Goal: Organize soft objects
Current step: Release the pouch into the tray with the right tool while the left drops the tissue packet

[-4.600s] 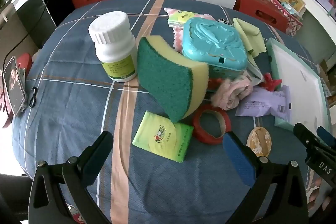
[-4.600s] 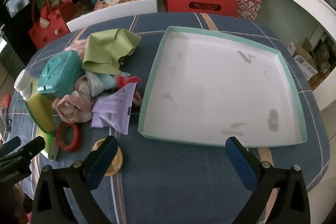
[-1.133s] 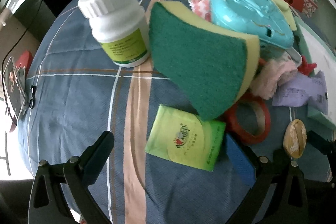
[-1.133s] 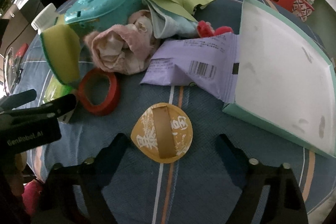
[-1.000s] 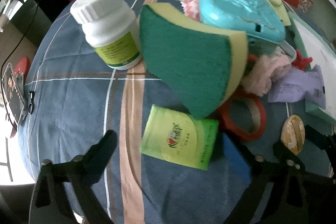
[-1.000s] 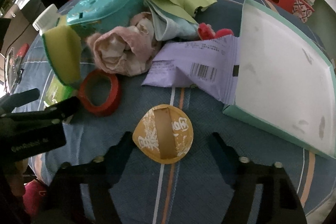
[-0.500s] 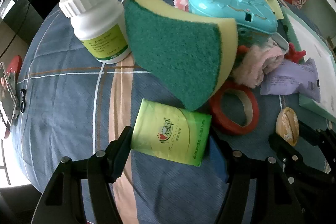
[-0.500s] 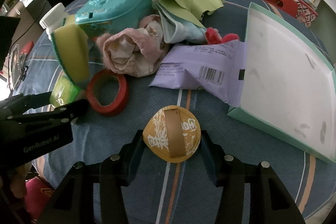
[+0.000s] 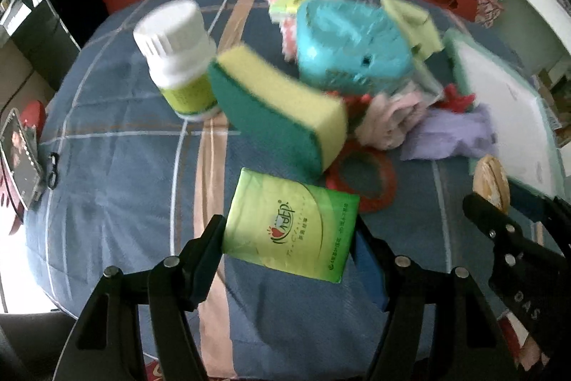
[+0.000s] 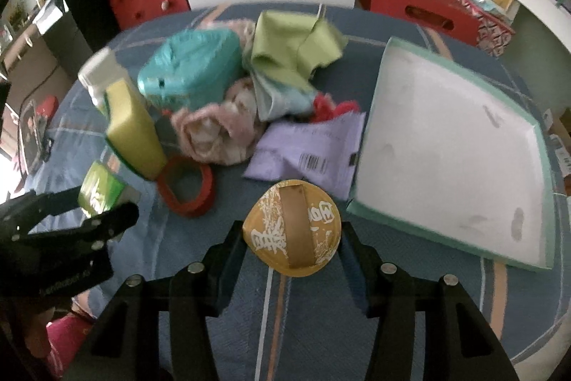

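Left wrist view, lower centre: left gripper (image 9: 289, 243) clamps green tissue pack (image 9: 291, 225); right gripper (image 10: 291, 243) clamps round gold pouch (image 10: 292, 232), both clear of tablecloth; risk: soft, slick goods squeezing free before white tray (image 10: 460, 145) at right.

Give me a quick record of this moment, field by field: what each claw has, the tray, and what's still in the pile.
left claw: shut on green tissue pack
right claw: shut on round yellow pouch
tray: nothing in it
pile, left of tray: sponge, pink cloth, green cloth, purple packet
also there: white bottle, red tape ring
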Demonstrator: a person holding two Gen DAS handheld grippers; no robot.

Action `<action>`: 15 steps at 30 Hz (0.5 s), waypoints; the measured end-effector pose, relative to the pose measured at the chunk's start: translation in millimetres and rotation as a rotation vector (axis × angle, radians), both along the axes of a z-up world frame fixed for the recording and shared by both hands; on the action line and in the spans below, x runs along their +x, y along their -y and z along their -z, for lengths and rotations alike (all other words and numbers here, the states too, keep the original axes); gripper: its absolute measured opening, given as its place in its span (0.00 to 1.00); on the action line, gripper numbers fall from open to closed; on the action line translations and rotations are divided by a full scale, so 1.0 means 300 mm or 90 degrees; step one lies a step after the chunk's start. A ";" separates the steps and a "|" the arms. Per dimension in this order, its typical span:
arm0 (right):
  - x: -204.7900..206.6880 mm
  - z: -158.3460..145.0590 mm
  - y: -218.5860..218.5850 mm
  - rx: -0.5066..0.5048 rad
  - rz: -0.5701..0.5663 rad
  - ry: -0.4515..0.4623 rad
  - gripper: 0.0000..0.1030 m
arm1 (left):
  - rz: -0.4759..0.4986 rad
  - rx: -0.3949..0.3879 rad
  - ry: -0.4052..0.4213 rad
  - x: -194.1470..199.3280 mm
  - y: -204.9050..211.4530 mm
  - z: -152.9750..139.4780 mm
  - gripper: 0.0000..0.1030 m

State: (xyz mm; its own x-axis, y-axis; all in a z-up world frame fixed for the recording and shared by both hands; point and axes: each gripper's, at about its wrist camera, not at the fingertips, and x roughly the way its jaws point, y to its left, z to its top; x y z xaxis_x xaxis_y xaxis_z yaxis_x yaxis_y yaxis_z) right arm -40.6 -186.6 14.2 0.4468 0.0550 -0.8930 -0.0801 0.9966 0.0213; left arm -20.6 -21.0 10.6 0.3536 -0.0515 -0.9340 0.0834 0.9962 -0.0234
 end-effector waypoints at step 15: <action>0.144 -0.233 0.184 0.000 0.124 0.081 0.53 | 0.071 -0.022 0.098 0.097 0.198 -0.267 0.67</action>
State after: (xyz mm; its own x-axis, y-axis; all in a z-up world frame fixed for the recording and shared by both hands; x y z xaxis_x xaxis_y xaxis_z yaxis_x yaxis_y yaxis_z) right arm 2.7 -241.7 84.2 0.5582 -0.0436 -0.8286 0.1119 0.9934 0.0232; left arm 8.4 -80.5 90.8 0.4830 -0.1304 -0.8658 0.1989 0.9793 -0.0365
